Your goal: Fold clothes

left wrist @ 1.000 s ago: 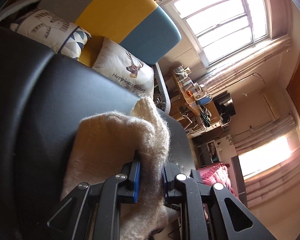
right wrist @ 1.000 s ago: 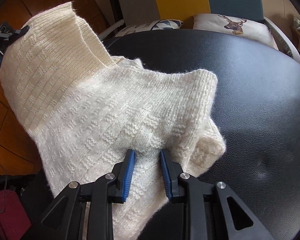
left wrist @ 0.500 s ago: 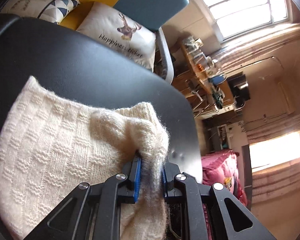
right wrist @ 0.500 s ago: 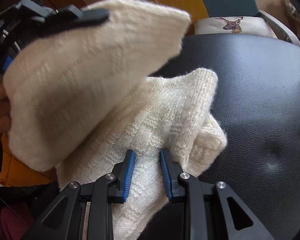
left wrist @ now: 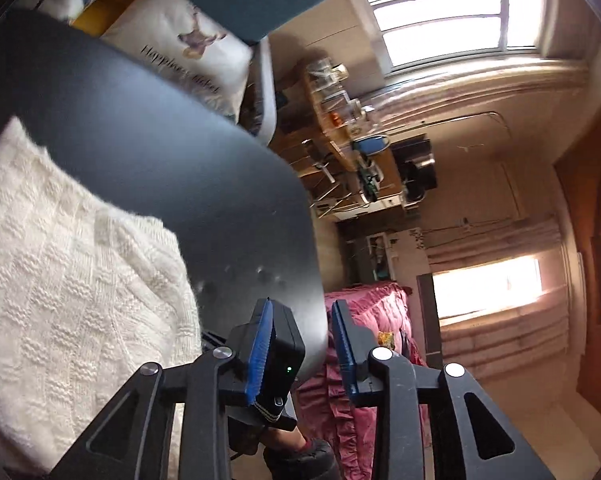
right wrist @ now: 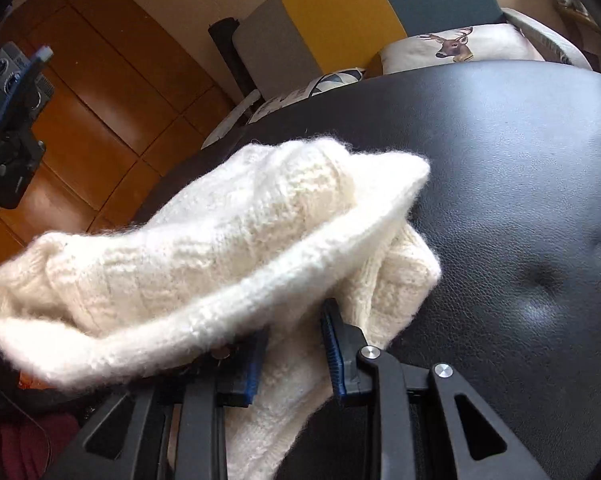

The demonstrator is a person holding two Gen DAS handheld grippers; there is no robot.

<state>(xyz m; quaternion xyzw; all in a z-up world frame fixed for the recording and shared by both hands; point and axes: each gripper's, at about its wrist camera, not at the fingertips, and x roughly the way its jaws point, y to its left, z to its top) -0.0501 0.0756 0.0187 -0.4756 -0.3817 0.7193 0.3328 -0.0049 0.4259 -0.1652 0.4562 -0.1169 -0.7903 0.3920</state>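
Sweater (right wrist: 228,248), cream and knitted, lies folded double at the 9 o'clock side of the black leather surface (right wrist: 520,184), and its top layer droops over the right gripper (right wrist: 292,354), whose half-open jaws have knit between them, so pulling that gripper back could likely drag the fold open. The left gripper (left wrist: 300,344) is open and empty, clear of the cloth. On the pillow (left wrist: 188,52) at 12 o'clock, only "Happiness" is readable.
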